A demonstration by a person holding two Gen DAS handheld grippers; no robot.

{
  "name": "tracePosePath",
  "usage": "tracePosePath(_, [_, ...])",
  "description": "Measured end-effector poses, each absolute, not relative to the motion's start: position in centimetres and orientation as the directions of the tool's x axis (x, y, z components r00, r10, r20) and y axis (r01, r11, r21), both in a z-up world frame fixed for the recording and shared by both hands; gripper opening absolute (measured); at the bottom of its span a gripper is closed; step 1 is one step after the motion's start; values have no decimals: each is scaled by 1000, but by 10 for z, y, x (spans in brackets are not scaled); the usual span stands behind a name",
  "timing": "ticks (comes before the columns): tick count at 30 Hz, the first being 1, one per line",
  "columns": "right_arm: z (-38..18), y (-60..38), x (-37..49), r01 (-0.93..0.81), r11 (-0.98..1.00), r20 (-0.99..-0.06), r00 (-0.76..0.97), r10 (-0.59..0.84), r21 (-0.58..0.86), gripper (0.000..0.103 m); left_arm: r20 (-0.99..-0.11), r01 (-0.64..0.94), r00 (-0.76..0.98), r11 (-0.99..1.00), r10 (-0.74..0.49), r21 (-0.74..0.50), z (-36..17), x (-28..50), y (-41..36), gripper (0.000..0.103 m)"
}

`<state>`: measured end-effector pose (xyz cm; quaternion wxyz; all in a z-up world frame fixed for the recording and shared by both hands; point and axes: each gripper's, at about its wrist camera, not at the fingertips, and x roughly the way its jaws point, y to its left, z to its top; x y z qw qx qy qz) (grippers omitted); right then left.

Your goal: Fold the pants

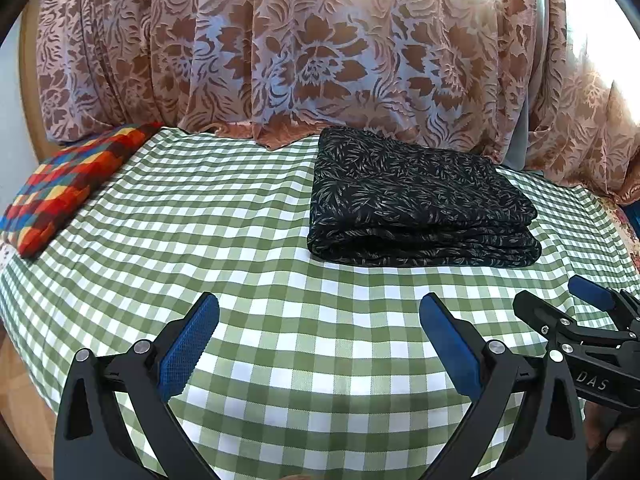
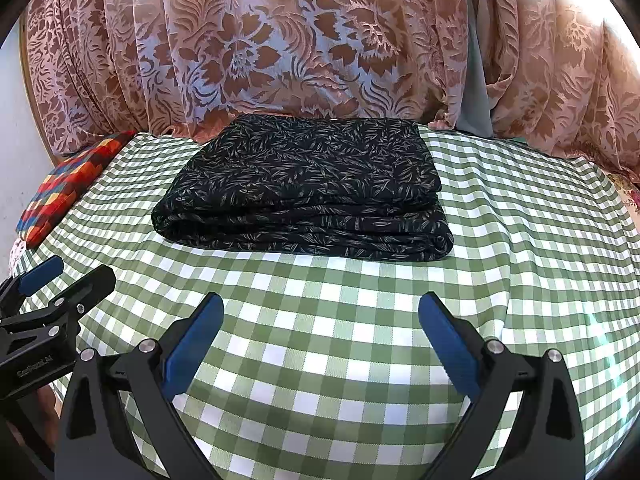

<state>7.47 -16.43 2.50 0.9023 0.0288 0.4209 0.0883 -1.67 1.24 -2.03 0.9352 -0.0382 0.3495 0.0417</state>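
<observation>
The black pants with a pale leaf print (image 1: 416, 200) lie folded in a thick rectangular stack on the green-and-white checked cloth (image 1: 240, 240), toward the far side. They also show in the right wrist view (image 2: 304, 188). My left gripper (image 1: 318, 312) is open and empty, held above the cloth in front of and left of the stack. My right gripper (image 2: 320, 312) is open and empty, in front of the stack. The right gripper shows at the right edge of the left wrist view (image 1: 560, 304), and the left gripper at the left edge of the right wrist view (image 2: 68, 276).
A multicoloured patchwork cushion (image 1: 64, 192) lies at the far left edge of the cloth. A pink floral curtain (image 1: 320, 52) hangs right behind the surface. Wooden floor (image 1: 20, 392) shows at the lower left.
</observation>
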Motion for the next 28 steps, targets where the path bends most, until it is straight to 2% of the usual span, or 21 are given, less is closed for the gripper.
tracePosePath(19, [23, -165, 72, -121, 985, -756, 630, 175, 127, 98, -634, -69, 773, 996, 23, -49, -17, -18, 10, 99])
tracePosePath(28, [33, -171, 71, -59, 995, -723, 683, 98, 78, 98, -627, -117, 777, 992, 58, -54, -19, -15, 19, 99])
